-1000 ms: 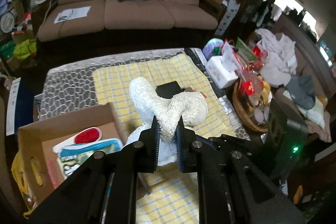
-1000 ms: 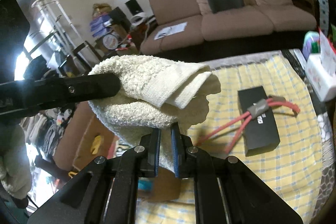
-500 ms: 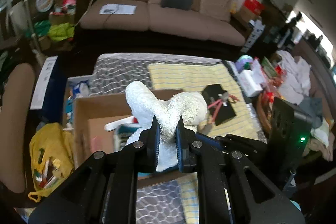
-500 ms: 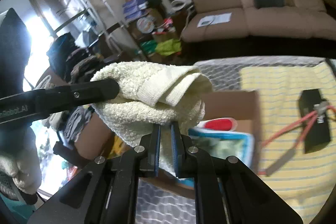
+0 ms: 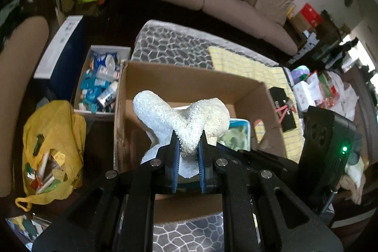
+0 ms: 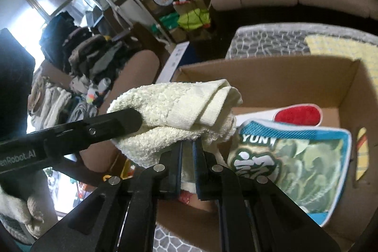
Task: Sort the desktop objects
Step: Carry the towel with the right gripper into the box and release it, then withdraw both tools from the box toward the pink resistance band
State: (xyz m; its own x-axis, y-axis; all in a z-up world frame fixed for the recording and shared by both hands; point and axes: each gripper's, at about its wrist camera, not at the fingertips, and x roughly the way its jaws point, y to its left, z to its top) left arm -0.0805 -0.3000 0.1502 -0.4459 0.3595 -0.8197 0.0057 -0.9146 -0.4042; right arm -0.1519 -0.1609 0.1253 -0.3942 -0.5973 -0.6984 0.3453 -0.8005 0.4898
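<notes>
grip: left gripper (image 5: 188, 142) & right gripper (image 6: 187, 145) both clamped on folded towel (image 5: 186, 118)
spot: towel over cardboard box (image 5: 189, 84)
tip: lower inside box walls, beside snack pouch (image 6: 290, 162), release both together

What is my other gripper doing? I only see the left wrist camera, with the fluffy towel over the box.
Observer: The right gripper is shut on the same towel, pinching its lower edge.
Child: What's hiding behind the towel?
Observer: A red oval thing lies at the back of the cardboard box.
Child: Is the towel touching stuff inside?
Observer: Its folded end hangs beside the top corner of a packet printed "YUN". I cannot tell if they touch.
</notes>
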